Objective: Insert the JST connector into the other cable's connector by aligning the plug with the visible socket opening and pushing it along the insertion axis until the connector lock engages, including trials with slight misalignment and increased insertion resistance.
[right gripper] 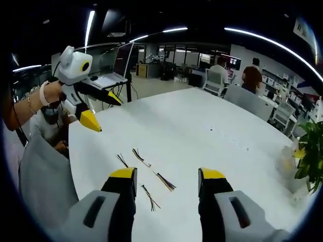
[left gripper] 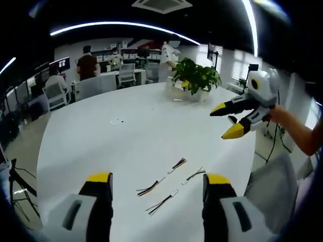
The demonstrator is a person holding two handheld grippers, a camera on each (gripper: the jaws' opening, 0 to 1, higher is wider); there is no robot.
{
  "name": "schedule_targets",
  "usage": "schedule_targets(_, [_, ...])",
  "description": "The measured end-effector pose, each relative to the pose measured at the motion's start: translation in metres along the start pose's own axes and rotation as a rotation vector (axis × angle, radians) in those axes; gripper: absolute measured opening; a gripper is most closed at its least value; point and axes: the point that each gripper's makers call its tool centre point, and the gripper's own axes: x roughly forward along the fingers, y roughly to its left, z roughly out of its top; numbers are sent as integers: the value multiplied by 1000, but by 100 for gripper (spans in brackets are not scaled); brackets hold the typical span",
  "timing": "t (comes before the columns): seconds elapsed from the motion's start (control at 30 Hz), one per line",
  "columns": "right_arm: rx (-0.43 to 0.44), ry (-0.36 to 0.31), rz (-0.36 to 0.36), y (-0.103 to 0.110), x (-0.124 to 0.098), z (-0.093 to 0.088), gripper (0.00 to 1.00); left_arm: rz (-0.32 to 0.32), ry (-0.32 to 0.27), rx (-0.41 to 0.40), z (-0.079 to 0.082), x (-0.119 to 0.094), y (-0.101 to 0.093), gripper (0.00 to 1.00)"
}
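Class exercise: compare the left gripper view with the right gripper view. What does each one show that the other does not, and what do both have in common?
Left gripper view alone: the whole potted plant at the table's far edge, and the right tongs reaching in from the right, open.

Right gripper view alone: the open laptop beyond the table, and the left tongs coming in from the left, open.

Both: the white table, the short wired cables lying loose on it, ungrasped, and seated people at desks behind.

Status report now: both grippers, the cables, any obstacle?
Left gripper open, right gripper open, both above the table. Cables lie loose, untouched. Nothing blocks them.
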Motion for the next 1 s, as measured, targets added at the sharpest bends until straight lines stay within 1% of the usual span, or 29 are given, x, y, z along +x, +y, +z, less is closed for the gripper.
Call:
schedule_targets(0.2, [-6, 21, 7, -1, 5, -5, 46, -18, -2, -7, 0, 5, 0, 70])
schedule_targets(0.37, [-16, 28, 20, 0, 10, -6, 46, -8, 16, 44, 0, 9, 5, 70])
schedule_targets(0.53, [-20, 32, 23, -2, 17, -6, 45, -15, 17, 41, 1, 12, 6, 70])
schedule_targets(0.83, [-26, 44, 42, -1, 30, -7, 45, -19, 46, 55, -3, 21, 8, 70])
schedule_targets(1.0, [-28, 53, 52, -1, 35, -9, 45, -25, 40, 47, -1, 24, 8, 70])
